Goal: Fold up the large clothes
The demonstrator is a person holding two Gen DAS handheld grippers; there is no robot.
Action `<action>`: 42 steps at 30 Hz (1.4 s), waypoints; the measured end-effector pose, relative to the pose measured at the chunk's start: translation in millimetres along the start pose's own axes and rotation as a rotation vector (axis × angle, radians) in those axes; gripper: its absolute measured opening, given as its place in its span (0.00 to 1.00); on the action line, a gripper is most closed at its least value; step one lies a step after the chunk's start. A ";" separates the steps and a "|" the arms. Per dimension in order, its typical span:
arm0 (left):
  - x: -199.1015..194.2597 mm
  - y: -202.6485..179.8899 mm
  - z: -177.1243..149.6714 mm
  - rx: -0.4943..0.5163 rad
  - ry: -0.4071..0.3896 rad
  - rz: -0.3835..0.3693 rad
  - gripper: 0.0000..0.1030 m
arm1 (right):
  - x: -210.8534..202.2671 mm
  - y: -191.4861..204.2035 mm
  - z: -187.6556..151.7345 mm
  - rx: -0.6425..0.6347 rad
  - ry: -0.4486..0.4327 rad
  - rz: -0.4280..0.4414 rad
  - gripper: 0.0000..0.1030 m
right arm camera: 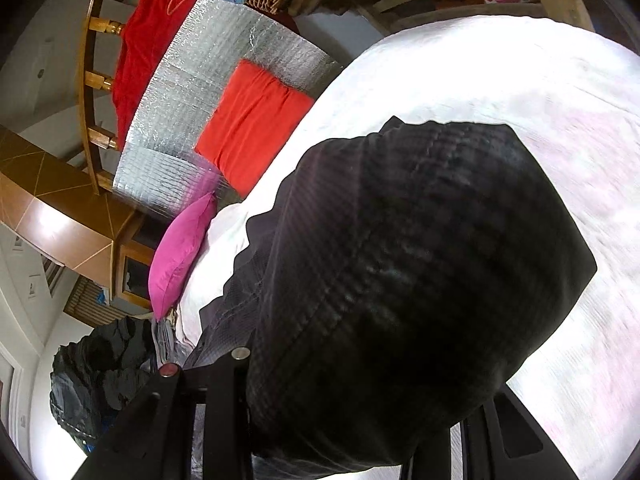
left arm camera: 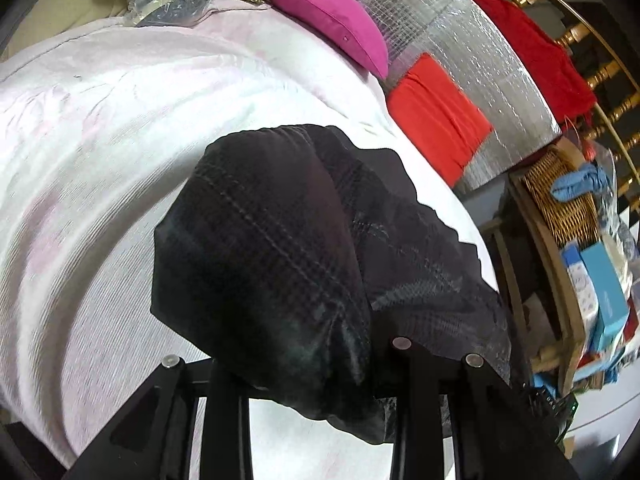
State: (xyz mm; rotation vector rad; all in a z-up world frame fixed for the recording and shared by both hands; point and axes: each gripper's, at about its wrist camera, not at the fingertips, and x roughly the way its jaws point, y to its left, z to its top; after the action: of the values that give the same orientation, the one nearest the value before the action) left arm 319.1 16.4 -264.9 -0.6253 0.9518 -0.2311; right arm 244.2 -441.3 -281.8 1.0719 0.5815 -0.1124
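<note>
Both grippers hold the dark plaid garment [left arm camera: 272,248] bunched over their jaws: left gripper [left arm camera: 320,380] is clamped narrow on a fold, right gripper [right arm camera: 360,420] likewise with cloth draped across it, the rest trailing onto the white bedspread [left arm camera: 100,140]. Risk as I judge it: grips sit on gathered layers, so one layer could slip out and the fold go crooked. The hanging edge could also drag on the bedspread and wrinkle, or swing toward the pink cushion [left arm camera: 328,12] and the orange folded cloth [left arm camera: 436,116] near the bed edge.
</note>
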 end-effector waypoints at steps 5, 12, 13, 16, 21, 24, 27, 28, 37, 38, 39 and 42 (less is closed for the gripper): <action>-0.3 3.8 -12.2 0.030 0.014 0.014 0.32 | -8.0 -15.4 -8.9 -0.001 0.016 -0.013 0.37; 15.3 16.1 -8.1 0.006 0.087 0.032 0.46 | -0.3 -31.4 -8.3 0.043 0.098 -0.044 0.58; 13.7 20.1 -8.4 -0.014 0.100 0.021 0.48 | -2.5 -33.3 -8.8 0.049 0.107 -0.052 0.58; 3.0 28.1 -11.1 -0.048 0.111 0.017 0.57 | -16.9 -38.3 -12.8 0.082 0.131 -0.052 0.67; -34.7 40.9 -27.4 -0.038 0.124 0.026 0.58 | -53.9 -47.7 -19.3 0.111 0.192 -0.076 0.69; -68.0 40.2 -33.8 0.032 0.093 0.072 0.58 | -84.4 -41.4 -20.3 0.024 0.245 -0.143 0.69; -104.1 40.3 -28.7 0.121 0.008 0.125 0.58 | -115.3 -29.4 -15.9 -0.075 0.240 -0.158 0.69; -114.1 33.9 -22.0 0.159 -0.034 0.151 0.58 | -121.0 -25.4 -11.5 -0.095 0.236 -0.147 0.69; -72.4 -31.3 66.4 0.287 -0.153 0.225 0.74 | -52.1 66.1 33.7 -0.318 0.238 -0.033 0.69; -60.4 -36.8 71.7 0.294 -0.131 0.235 0.74 | -38.8 74.3 35.6 -0.330 0.254 -0.024 0.69; -43.0 -41.5 78.0 0.293 -0.095 0.250 0.74 | -20.4 84.0 37.5 -0.339 0.278 -0.010 0.69; -1.3 -49.8 84.1 0.305 -0.033 0.235 0.74 | 34.3 111.8 39.3 -0.380 0.322 -0.029 0.69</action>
State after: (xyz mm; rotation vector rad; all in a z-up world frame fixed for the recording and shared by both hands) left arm 391.2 10.3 -199.1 -0.2338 0.9263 -0.1517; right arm 329.1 -413.7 -196.6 0.7142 0.8703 0.1449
